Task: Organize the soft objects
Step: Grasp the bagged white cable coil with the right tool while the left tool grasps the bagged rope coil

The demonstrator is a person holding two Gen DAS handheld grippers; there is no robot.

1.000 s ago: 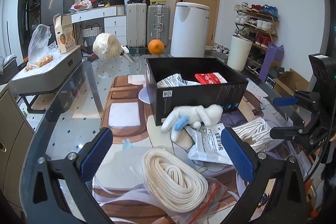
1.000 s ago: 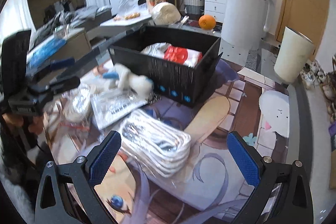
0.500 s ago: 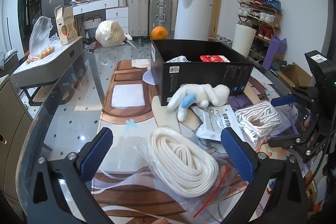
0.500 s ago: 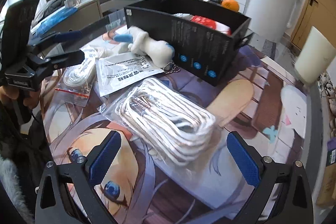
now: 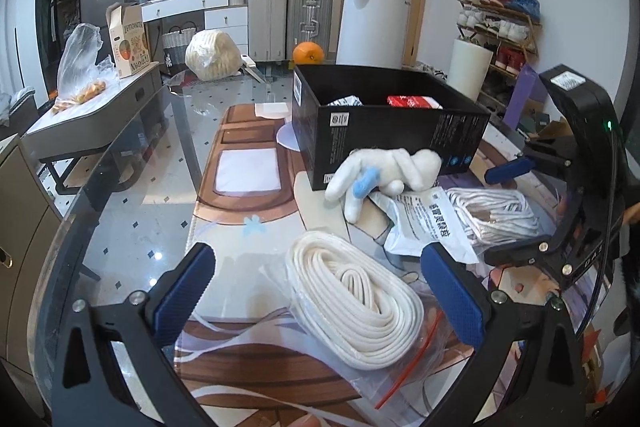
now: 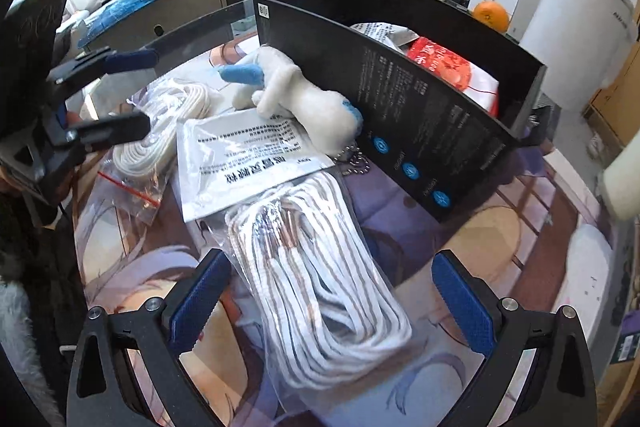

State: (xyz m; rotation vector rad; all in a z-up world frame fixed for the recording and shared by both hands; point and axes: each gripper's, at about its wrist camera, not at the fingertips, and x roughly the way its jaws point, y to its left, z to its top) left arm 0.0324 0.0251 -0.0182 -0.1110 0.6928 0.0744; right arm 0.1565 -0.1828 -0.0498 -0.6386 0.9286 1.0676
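A cluttered room surrounds the glass tabletop [image 5: 132,219] with its printed mat. The left tool [image 5: 320,291] gapes wide over a bagged cream rope coil [image 5: 356,307]; the right tool [image 6: 328,299] gapes wide over a bagged striped cord bundle [image 6: 320,299]. A white plush toy [image 6: 300,99] leans against the black box [image 6: 420,115], on a foil packet [image 6: 240,159].

Left gripper [image 5: 320,287]: jaws spread wide, blue pads [image 5: 184,291] facing inward, nothing between them, held low and level above the surface. Right gripper [image 6: 332,299]: jaws likewise spread wide, blue pads [image 6: 460,307] clear of contact, tilted downward toward the surface. Each gripper appears in the other's view, at the side edge of the frame.
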